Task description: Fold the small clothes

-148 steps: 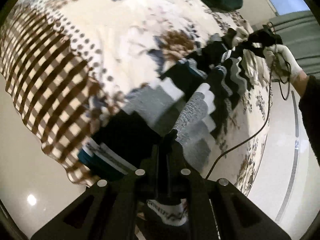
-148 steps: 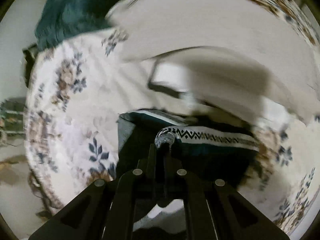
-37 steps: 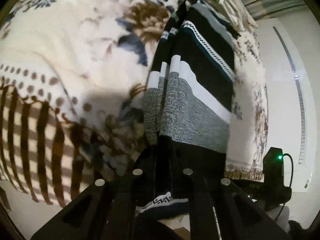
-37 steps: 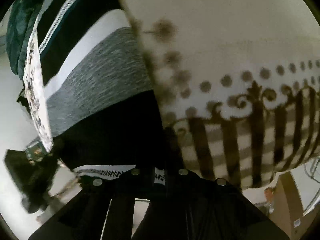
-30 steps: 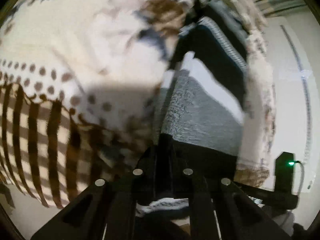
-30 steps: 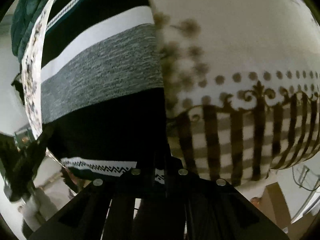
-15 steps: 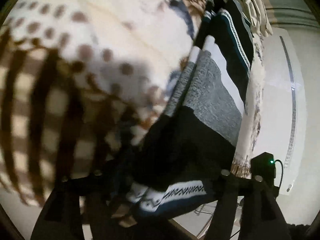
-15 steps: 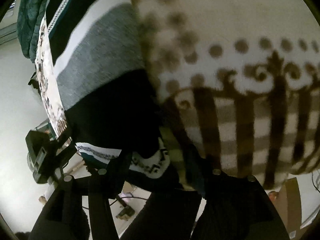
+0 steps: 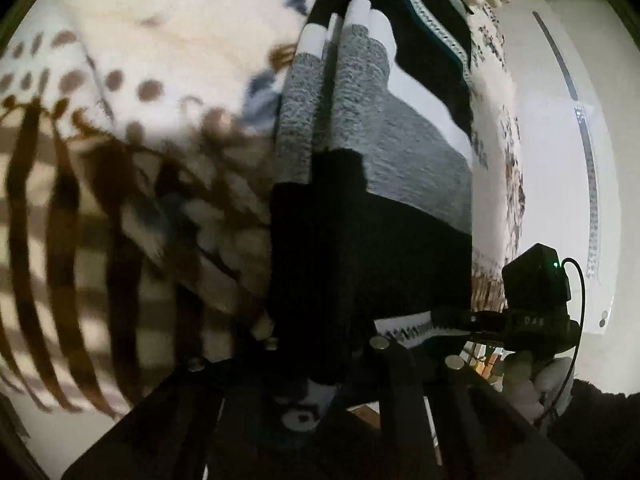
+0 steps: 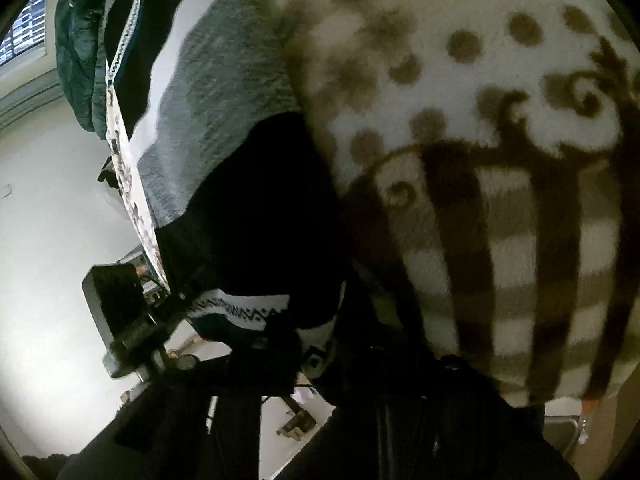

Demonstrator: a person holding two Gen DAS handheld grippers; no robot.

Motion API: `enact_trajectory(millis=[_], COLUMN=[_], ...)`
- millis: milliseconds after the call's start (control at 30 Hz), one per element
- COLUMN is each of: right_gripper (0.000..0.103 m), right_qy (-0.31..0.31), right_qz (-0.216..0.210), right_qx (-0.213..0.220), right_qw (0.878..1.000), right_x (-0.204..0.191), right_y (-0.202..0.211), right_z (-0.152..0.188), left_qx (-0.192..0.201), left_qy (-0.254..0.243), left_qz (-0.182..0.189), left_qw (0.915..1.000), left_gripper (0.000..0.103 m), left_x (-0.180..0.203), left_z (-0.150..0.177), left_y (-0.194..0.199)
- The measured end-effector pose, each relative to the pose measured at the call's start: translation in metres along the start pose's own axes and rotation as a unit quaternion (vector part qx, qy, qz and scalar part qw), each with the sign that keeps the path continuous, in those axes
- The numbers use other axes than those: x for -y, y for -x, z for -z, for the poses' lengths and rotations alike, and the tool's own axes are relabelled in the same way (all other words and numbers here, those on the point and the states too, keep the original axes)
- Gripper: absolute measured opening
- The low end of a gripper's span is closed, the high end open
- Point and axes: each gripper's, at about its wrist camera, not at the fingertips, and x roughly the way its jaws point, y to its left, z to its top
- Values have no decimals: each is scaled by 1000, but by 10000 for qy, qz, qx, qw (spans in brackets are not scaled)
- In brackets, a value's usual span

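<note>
A bed (image 9: 168,32) is covered by a cream blanket (image 10: 500,128) printed with brown dots, scrolls and stripes, and both views are largely filled by it. A sweater (image 9: 400,168) banded in black, grey and white is laid lengthwise along the bed's near edge, with its zigzag-patterned hem (image 10: 240,310) hanging at the edge beside the blanket's striped border. In the right wrist view a dark green quilt (image 10: 76,60) is seen beyond the sweater's far end. The left gripper (image 9: 326,364) is pressed into the black band at the hem, and its jaws have just been closing; cloth is bunched between them and appears pinched. The right gripper (image 10: 316,344) is set at the hem's other corner, its jaws likewise just closed to a narrow gap with the hem caught between them. In the left wrist view the right gripper's black body is seen at the hem, held by a white-gloved hand (image 9: 532,384).
</note>
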Motion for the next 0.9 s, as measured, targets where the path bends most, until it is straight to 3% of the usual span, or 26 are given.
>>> enact_trajectory(millis=[67,200,333,433,600,900], right_gripper=[11,11,11,11,10,10], right_qy=[6,171,387,513,707,680], right_qz=[-150,-479,-826,-1127,-1323,-950], right_qx=[28,153,408,704,1338,2068], right_qw=[9999,9986,9950,9898,9796,9714], right_x=[1,-20,-54,-85,-133,-196], right_y=[16,43,73,100,140,180], right_z=[2,8,-4,-25,-90,-267], left_qx=[187,376,653,973,1270,1321], left_qy=[459,820,843,921,839,728], left_qz=[372,781,1094,1511,1867,1753], left_qw=[9981,9929,9883,9794,9706,9729], left_gripper=[9,9,9,9,9,11], left_x=[-3,8,38,58,82,98], left_z=[1,-3,-36,-82,-172,-349], left_y=[15,39,67,82,82,55])
